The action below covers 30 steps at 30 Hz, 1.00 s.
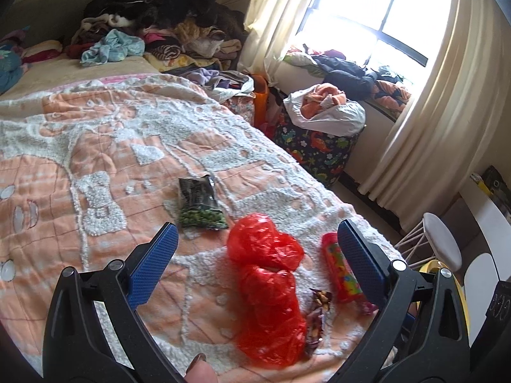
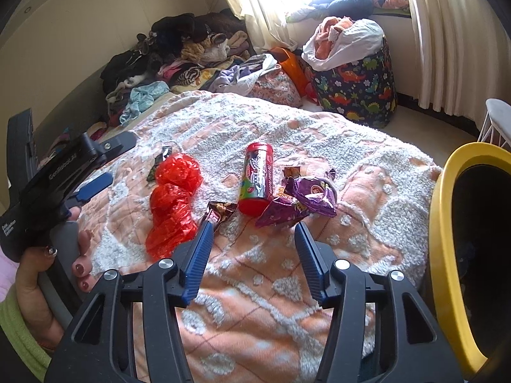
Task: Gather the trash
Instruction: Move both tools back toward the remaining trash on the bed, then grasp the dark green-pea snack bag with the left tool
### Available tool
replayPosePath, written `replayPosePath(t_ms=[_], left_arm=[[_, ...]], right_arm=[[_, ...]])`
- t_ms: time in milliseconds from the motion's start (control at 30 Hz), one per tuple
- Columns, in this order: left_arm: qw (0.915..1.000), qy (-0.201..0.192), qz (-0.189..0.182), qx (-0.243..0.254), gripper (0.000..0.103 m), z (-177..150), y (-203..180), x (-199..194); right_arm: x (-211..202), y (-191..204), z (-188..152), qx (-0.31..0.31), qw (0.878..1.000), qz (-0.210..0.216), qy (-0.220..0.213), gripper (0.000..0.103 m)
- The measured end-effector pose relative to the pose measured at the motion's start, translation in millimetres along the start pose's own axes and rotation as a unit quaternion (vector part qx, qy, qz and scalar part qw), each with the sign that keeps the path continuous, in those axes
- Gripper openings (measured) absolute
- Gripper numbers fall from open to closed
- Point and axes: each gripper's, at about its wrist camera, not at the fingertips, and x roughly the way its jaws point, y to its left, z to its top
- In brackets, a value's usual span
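Left gripper (image 1: pixel 255 239) hovered wide open above the crumpled red plastic bag (image 1: pixel 266 282); right gripper (image 2: pixel 254 234), open and empty, sat just beside it, near the red cylindrical candy tube (image 2: pixel 258 178).

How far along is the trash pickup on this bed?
Nothing looks collected yet. Both the left gripper and right gripper are open and empty. Still on the blanket: red plastic bag, red snack can, purple wrapper, small brown wrapper, green pea packet. The yellow-rimmed bin stands beside the bed.
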Motion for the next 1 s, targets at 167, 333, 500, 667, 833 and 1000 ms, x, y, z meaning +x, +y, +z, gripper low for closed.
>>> replayPosePath(t_ms=[167, 333, 500, 667, 833, 1000], left_arm=[[0.9998, 0.008, 0.012, -0.013, 0.092, 0, 14, 10], [0.9991, 0.016, 0.020, -0.033, 0.092, 2, 29, 21], [0.9981, 0.024, 0.027, -0.050, 0.091, 7, 39, 34], [0.9965, 0.041, 0.018, -0.070, 0.079, 14, 48, 54], [0.9926, 0.073, 0.018, -0.096, 0.065, 20, 58, 81], [0.9918, 0.089, 0.034, -0.086, 0.058, 23, 59, 97]], right_arm=[[14, -4, 3, 0.010, 1.000, -0.008, 0.009, 0.051], [24, -6, 4, 0.014, 1.000, -0.012, 0.014, 0.048], [34, -9, 6, 0.024, 0.999, -0.017, 0.018, 0.044], [40, -13, 6, 0.029, 0.999, -0.016, 0.022, 0.030], [35, -15, 5, 0.034, 0.999, -0.004, 0.015, 0.029], [25, -18, 2, 0.042, 0.999, 0.013, 0.015, 0.029]])
